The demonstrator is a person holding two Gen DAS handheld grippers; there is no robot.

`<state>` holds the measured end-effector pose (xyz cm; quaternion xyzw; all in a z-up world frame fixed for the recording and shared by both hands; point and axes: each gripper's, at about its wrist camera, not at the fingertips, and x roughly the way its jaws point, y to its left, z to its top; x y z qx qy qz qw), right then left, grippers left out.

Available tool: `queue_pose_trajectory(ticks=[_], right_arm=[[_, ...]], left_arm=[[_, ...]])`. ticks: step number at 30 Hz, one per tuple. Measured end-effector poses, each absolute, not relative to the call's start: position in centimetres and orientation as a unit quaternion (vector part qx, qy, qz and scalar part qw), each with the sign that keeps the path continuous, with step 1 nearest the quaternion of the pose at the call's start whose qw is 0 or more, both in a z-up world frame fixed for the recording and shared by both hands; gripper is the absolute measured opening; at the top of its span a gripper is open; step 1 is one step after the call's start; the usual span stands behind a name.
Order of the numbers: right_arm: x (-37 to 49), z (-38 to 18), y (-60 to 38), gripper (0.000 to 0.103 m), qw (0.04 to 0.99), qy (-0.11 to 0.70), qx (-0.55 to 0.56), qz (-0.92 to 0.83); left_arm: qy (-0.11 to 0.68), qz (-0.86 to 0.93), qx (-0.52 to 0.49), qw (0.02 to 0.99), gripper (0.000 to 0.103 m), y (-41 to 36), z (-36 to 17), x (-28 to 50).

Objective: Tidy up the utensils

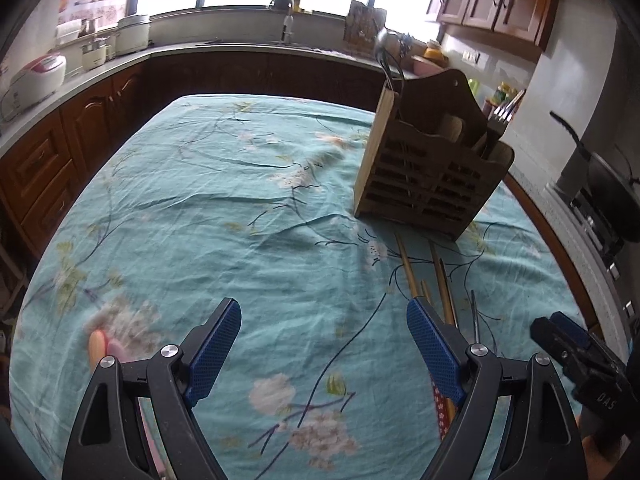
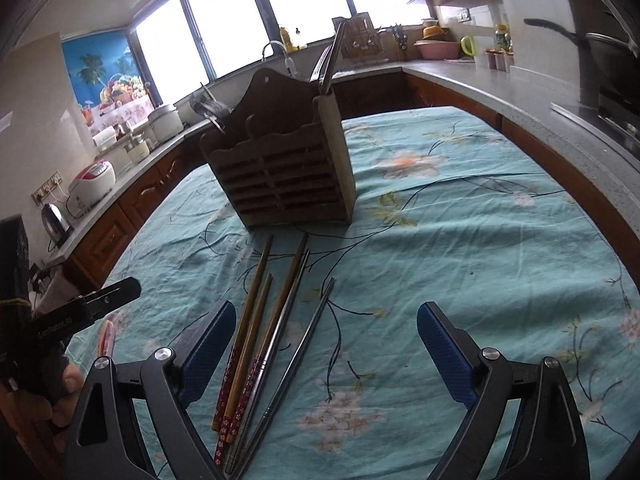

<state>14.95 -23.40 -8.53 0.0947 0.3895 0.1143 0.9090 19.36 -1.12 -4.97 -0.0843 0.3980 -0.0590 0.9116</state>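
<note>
The left gripper [image 1: 324,344] hangs over the surface [image 1: 240,208] with its jaws spread wide and nothing between them; only the flowered teal cloth shows in the gap. Just off its right finger [image 1: 434,348] lie the chopsticks [image 1: 444,280], running away from it toward the holder [image 1: 428,168], which stands farther ahead and to the right. A pink and orange item [image 1: 102,346] lies just outside its left finger, too blurred to name. At the far right edge of this view the right gripper [image 1: 576,348] shows, near the left one.

The right gripper [image 2: 322,350] is likewise released, jaws wide apart, gripping nothing. The chopsticks [image 2: 256,332] lie on the cloth inside its gap, close to the left finger [image 2: 208,348] (several wooden ones with red patterned ends, plus dark metal ones slightly to the right of them). They lie roughly side by side, their tips pointing ahead toward the holder [image 2: 280,168]. The holder is a brown slatted wooden box standing upright on the surface straight ahead of this gripper, beyond the chopstick tips and not touching them. Metal utensils stick up from its compartments: forks [image 2: 328,60] at its right end, more cutlery [image 2: 208,108] at its left end. The left gripper [image 2: 100,300] and a hand [image 2: 52,396] show at the left edge.
</note>
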Motion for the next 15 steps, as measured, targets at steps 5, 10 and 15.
queue_pose_trajectory(ticks=[5,10,15], right_arm=[[16.6,-9.6,-22.5,0.076,0.899,0.415,0.080,0.112],[18.2,-11.2,-21.8,0.051,0.888,0.443,0.065,0.106],[19.3,-12.3,-21.5,0.040,0.879,0.460,0.057,0.110]], left_arm=[[0.419,-0.063,-0.051,0.904,0.084,-2.8,-5.3,22.4],[0.436,-0.071,-0.033,0.897,0.084,-4.0,-5.8,26.1],[0.441,-0.076,-0.006,0.894,0.083,-5.8,-6.1,29.3]])
